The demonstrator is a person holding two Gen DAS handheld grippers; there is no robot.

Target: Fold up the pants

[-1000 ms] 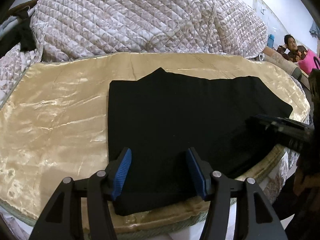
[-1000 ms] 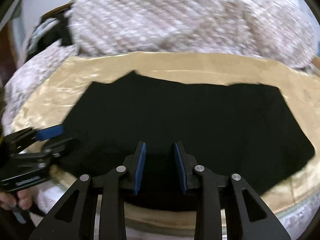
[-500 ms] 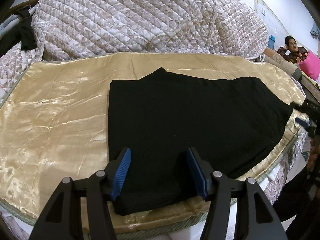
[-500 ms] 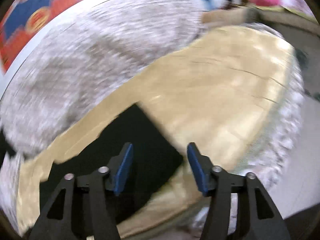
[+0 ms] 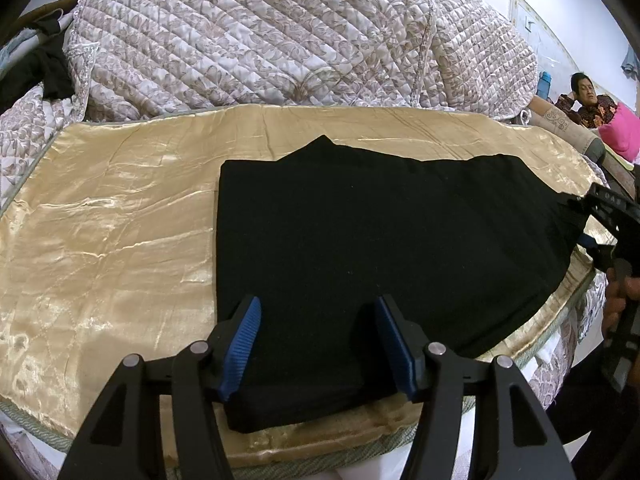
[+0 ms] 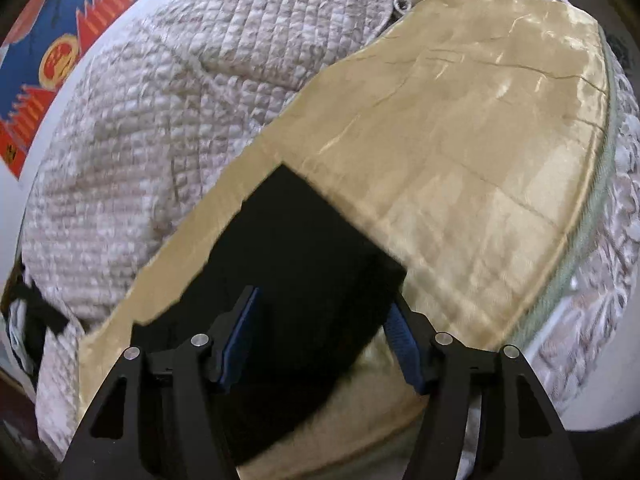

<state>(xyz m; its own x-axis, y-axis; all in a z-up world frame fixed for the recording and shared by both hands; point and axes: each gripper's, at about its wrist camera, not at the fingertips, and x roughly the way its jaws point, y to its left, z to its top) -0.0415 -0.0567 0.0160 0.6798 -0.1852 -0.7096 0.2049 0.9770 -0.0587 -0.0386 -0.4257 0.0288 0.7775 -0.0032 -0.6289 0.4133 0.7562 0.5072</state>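
A: What kind of surface carries the pants [image 5: 380,248]?

B: A bed with a shiny golden sheet [image 5: 112,232], wrinkled in many places. The black pants lie flat on this sheet, folded into a wide block, and their near edge is close to the near edge of the sheet.

A: And behind the pants?

B: A big quilted blanket [image 5: 280,36] with a pale flower pattern is piled up, touching the far edge of the sheet. Behind the blanket is a white wall. In the right wrist view a red and blue poster [image 6: 44,56] hangs on it.

A: Is somebody else in the room?

B: Yes, far to the right of the pants a person [image 5: 588,98] sits, beside something pink [image 5: 622,132].

A: How are the tools?

B: The left tool [image 5: 318,344] is released, its blue pads wide apart over the near edge of the pants. The right tool [image 6: 320,344] is also released, above the right corner of the pants; this view is blurred.
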